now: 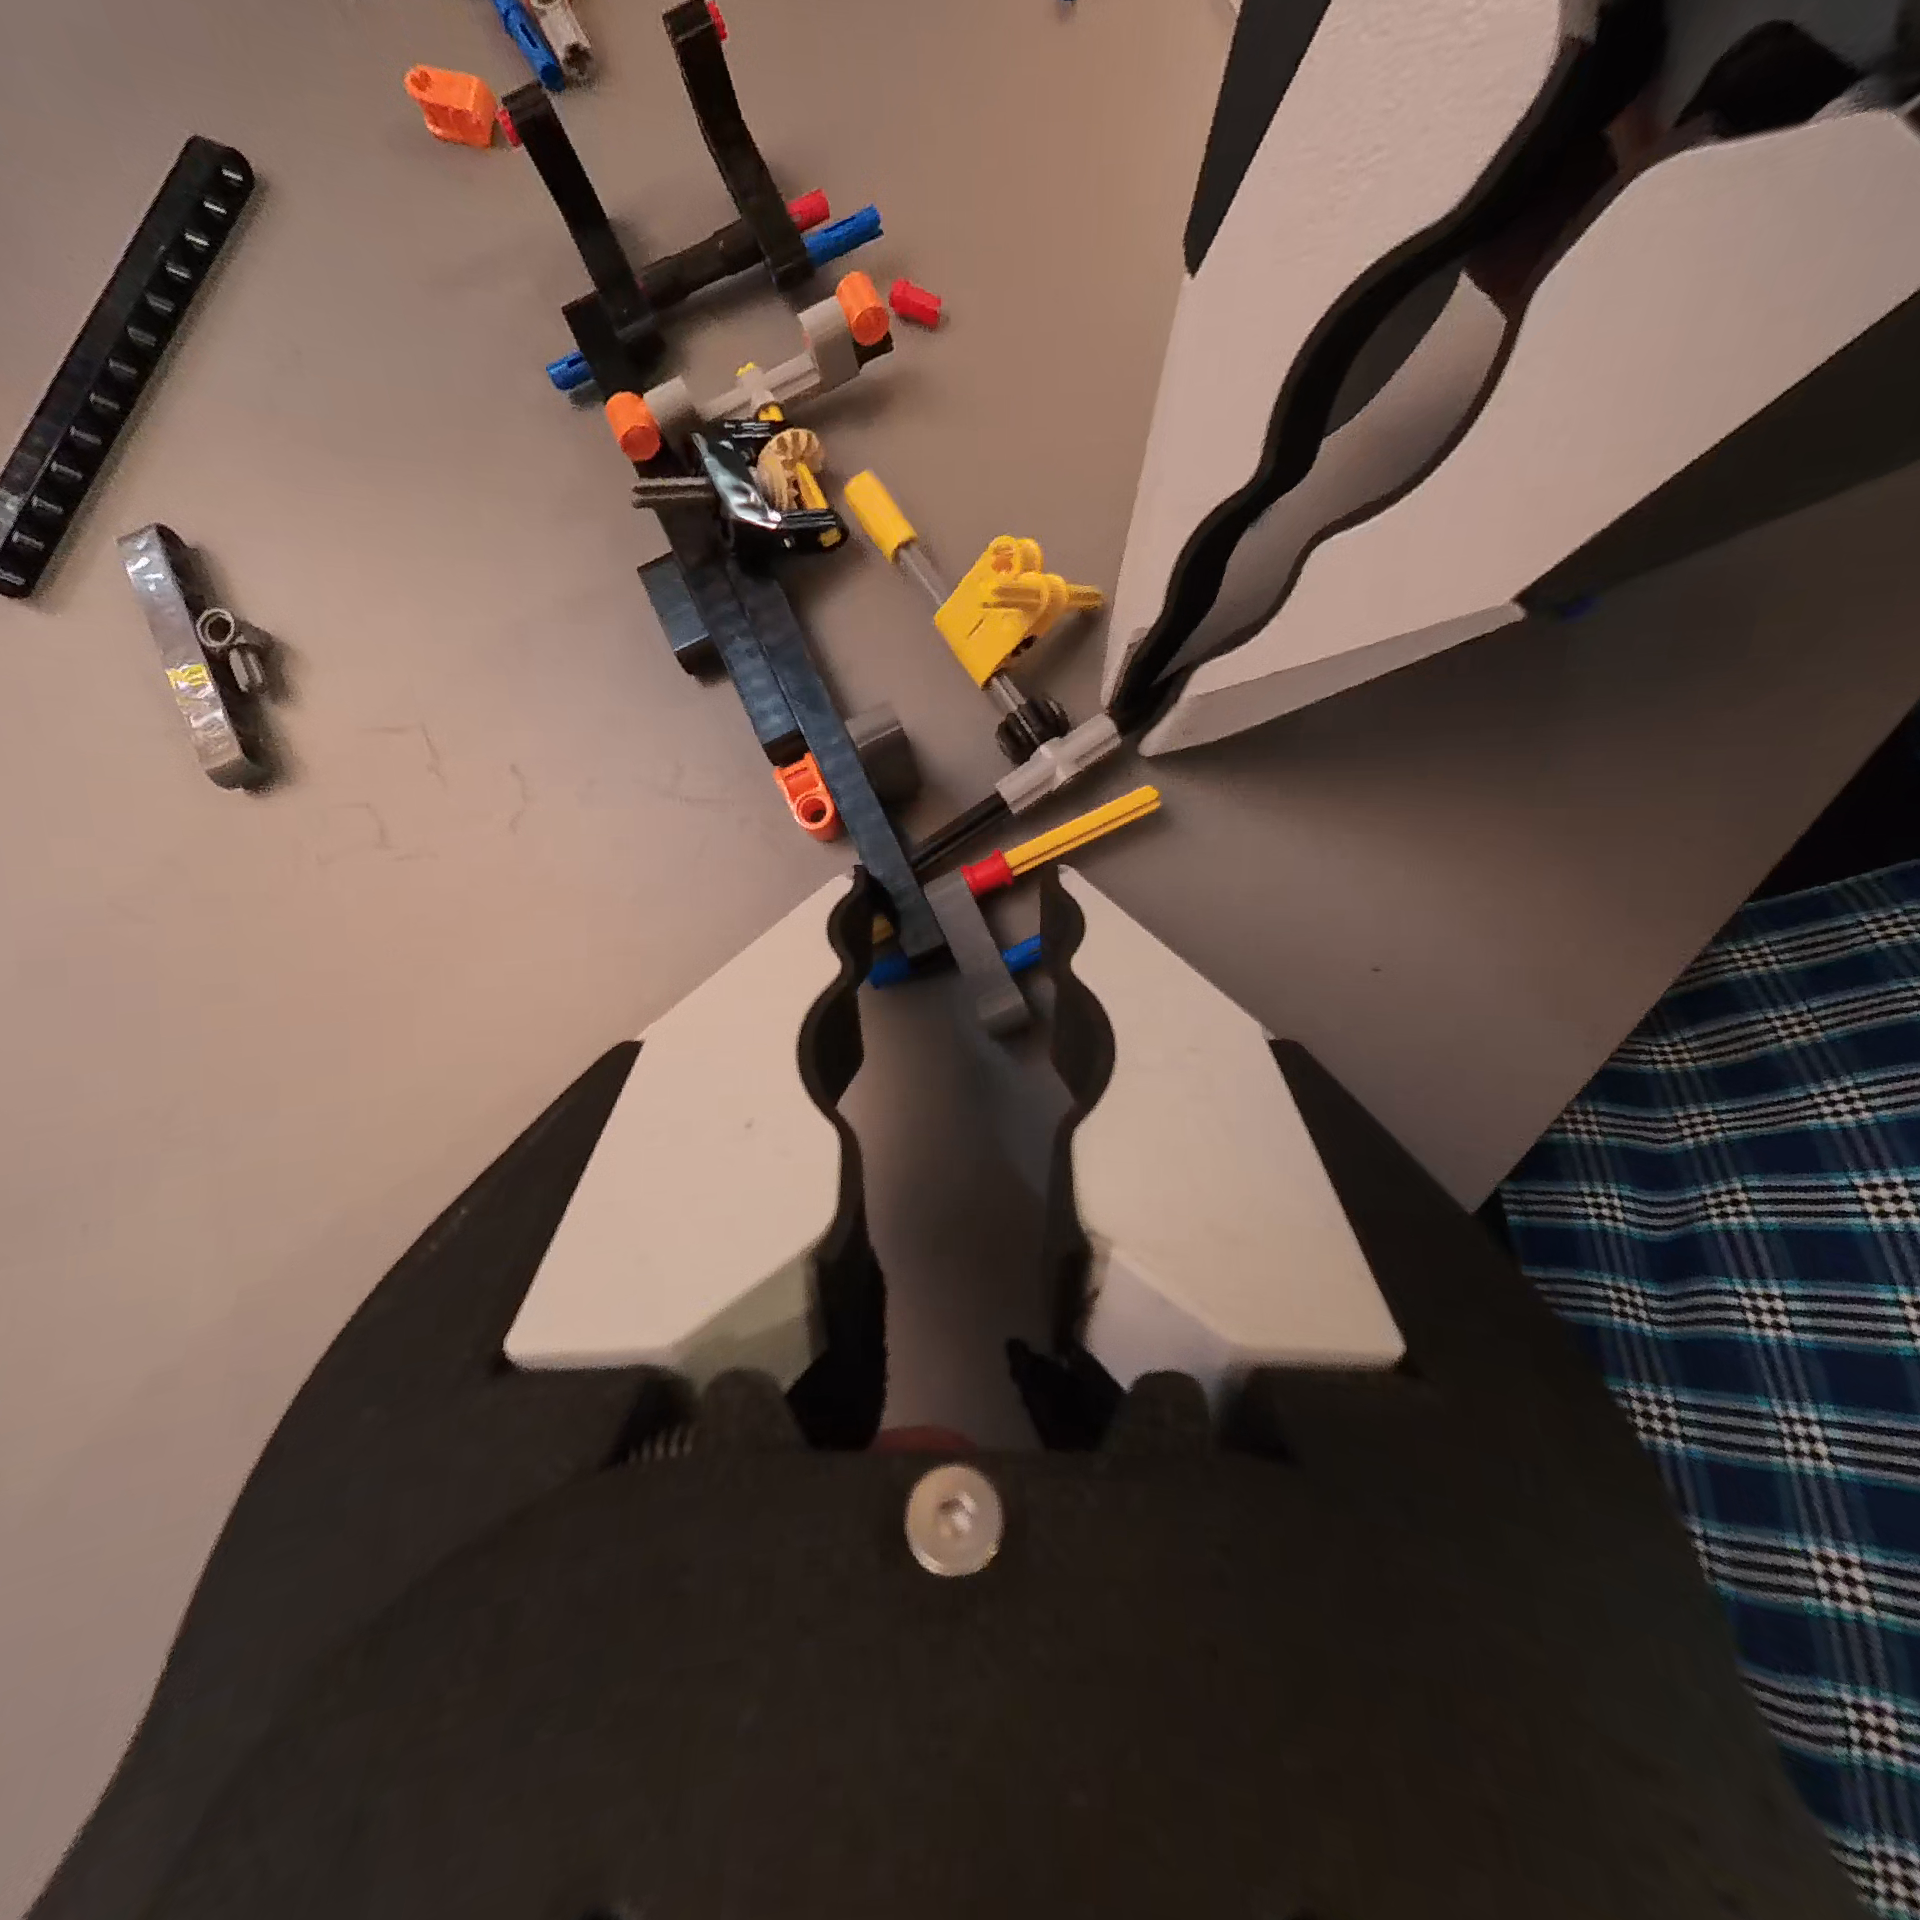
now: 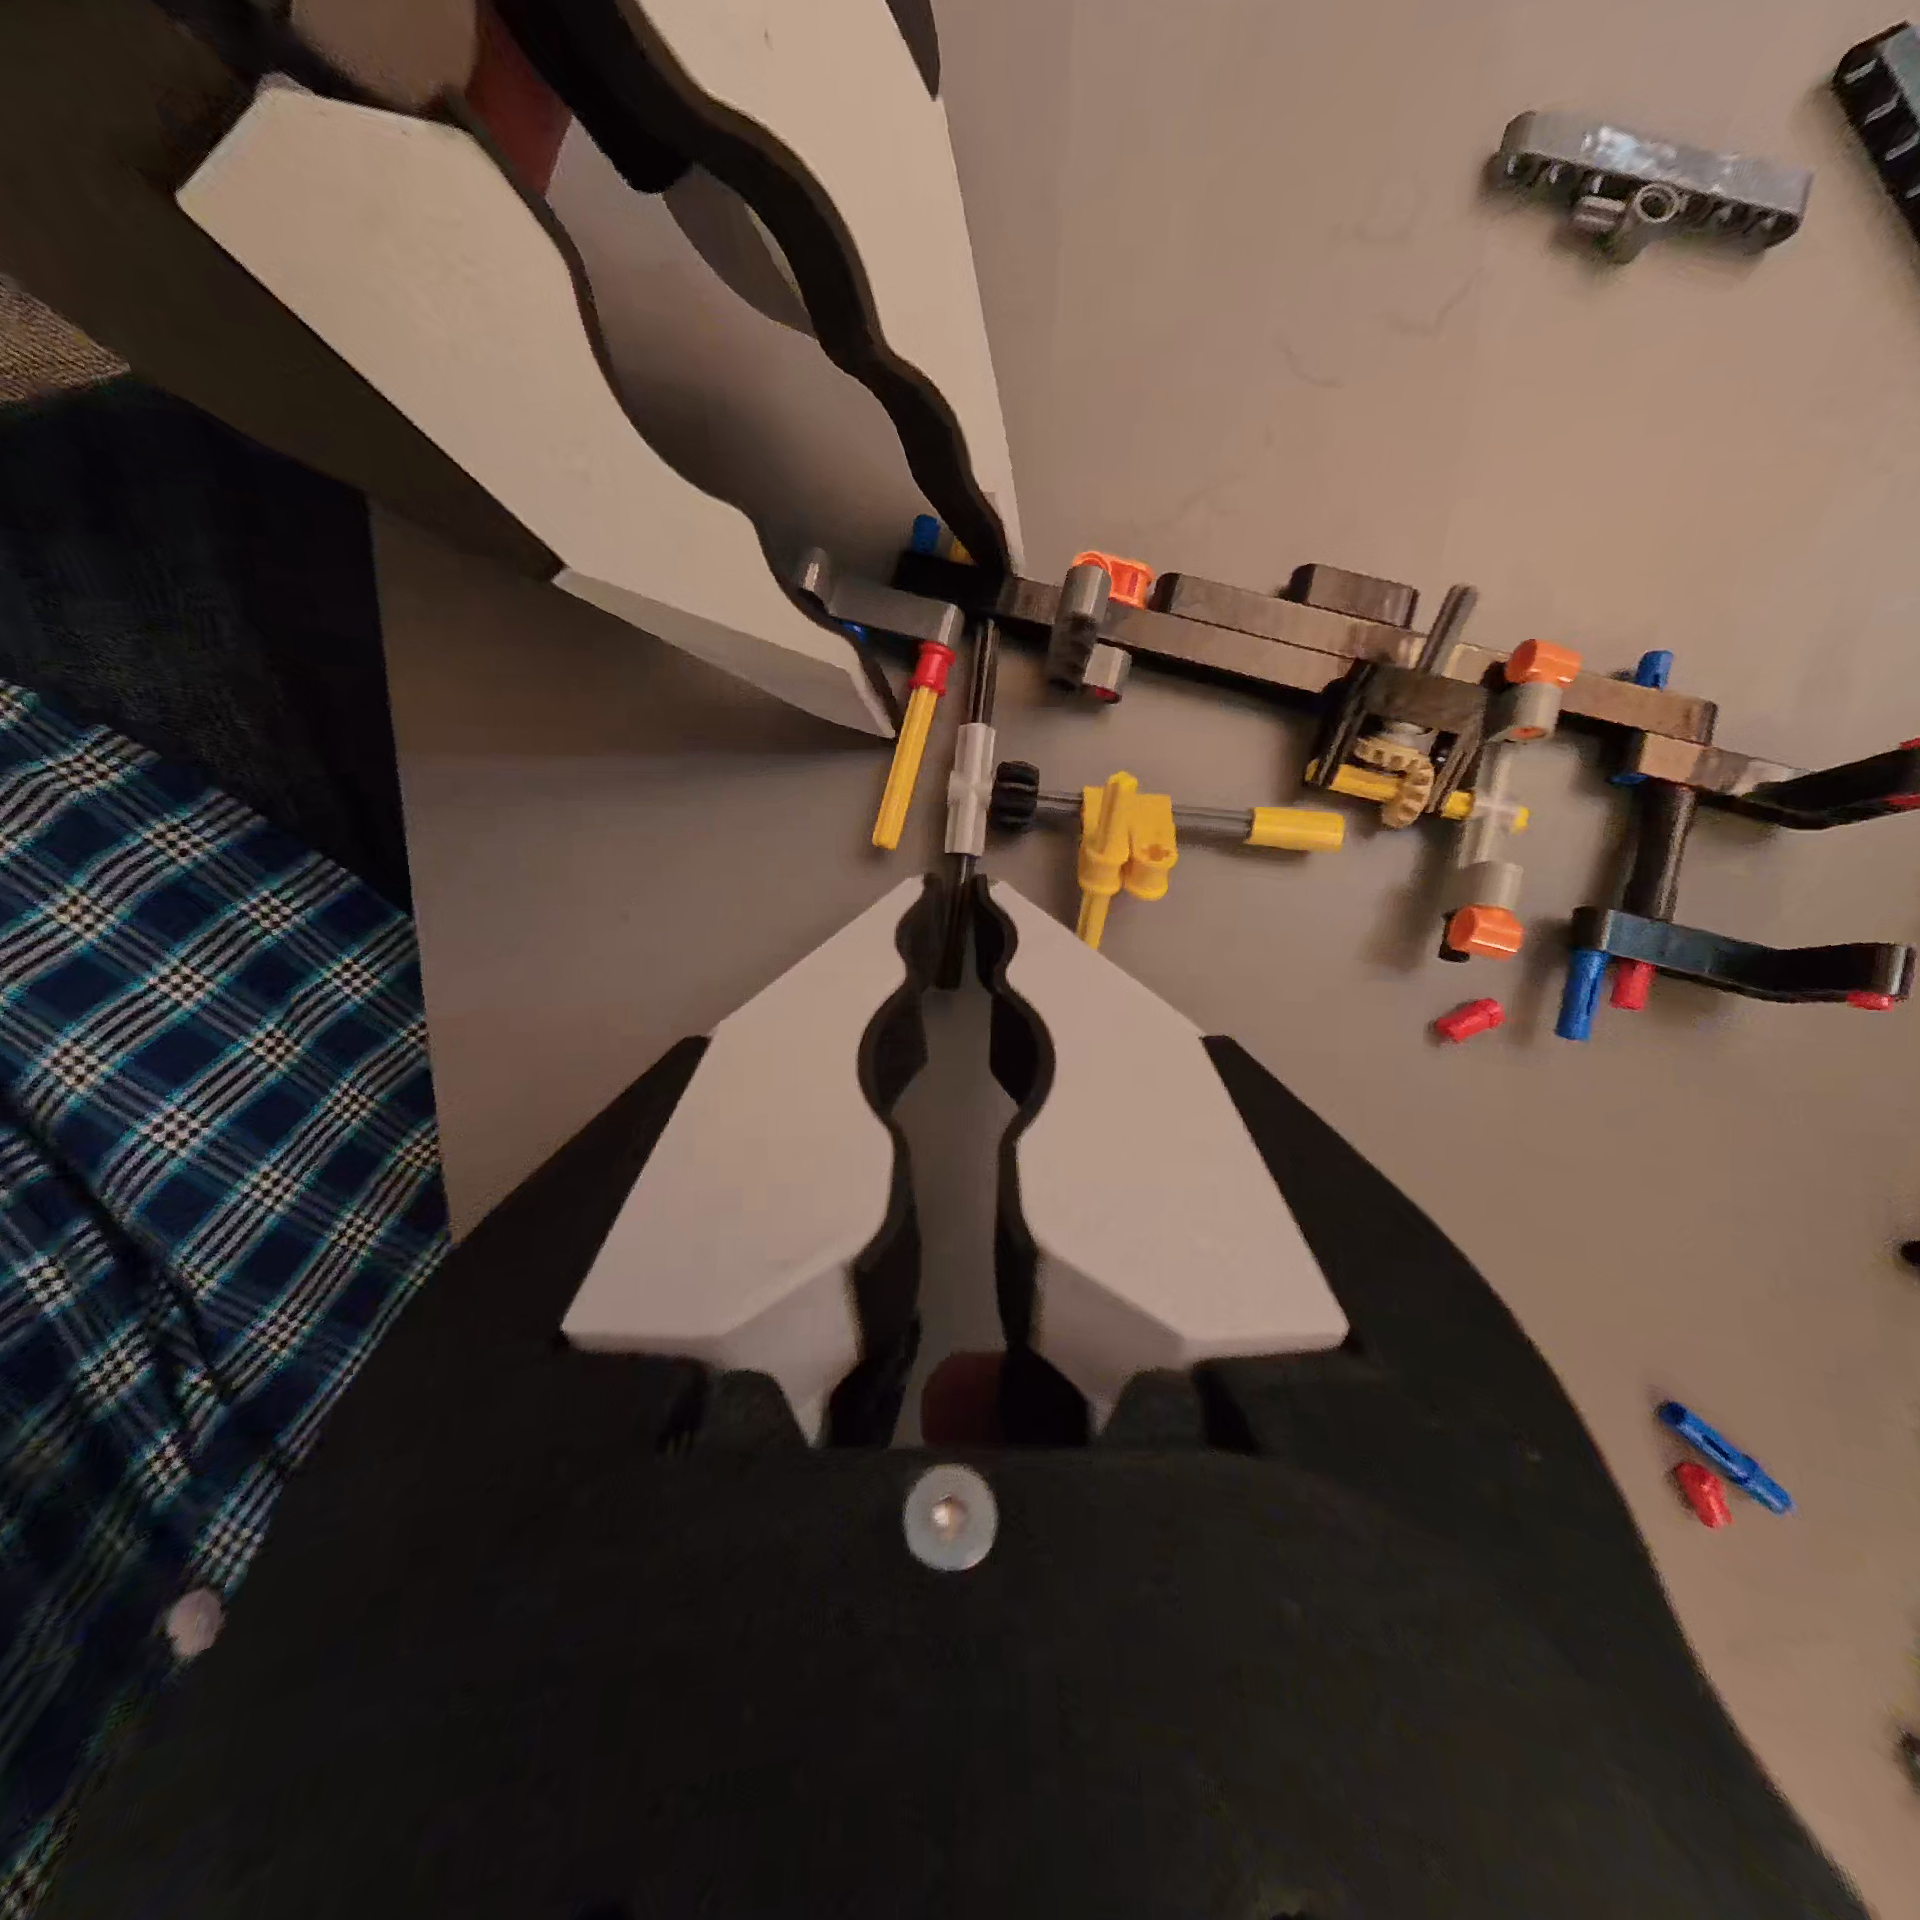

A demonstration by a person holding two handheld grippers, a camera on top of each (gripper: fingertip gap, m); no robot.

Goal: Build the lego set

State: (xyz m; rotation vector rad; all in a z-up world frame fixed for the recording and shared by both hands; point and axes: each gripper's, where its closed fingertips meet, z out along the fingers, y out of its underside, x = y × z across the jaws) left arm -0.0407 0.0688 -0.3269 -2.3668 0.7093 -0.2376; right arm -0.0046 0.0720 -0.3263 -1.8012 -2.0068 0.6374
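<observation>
A long Lego assembly (image 1: 769,644) of dark beams with orange, grey, blue and yellow parts lies on the beige table; it also shows in the right wrist view (image 2: 1247,634). My left gripper (image 1: 956,899) is shut on its near end, at the dark beam and grey piece. My right gripper (image 2: 956,894) is shut on a thin black axle (image 2: 961,935) that runs through a light-grey connector (image 2: 971,795) toward that same end. A yellow axle with a red bush (image 2: 904,769) sticks out beside it. A yellow connector on a grey axle (image 2: 1127,831) joins the light-grey connector.
A long black beam (image 1: 125,364) and a grey beam with a small connector (image 1: 203,655) lie to the left. Loose pieces include an orange connector (image 1: 452,104), a red pin (image 2: 1465,1018) and a blue and red pin pair (image 2: 1725,1470). A plaid sleeve (image 2: 208,1039) is beside the table edge. My right fingertips sit around 4 centimeters from my left ones.
</observation>
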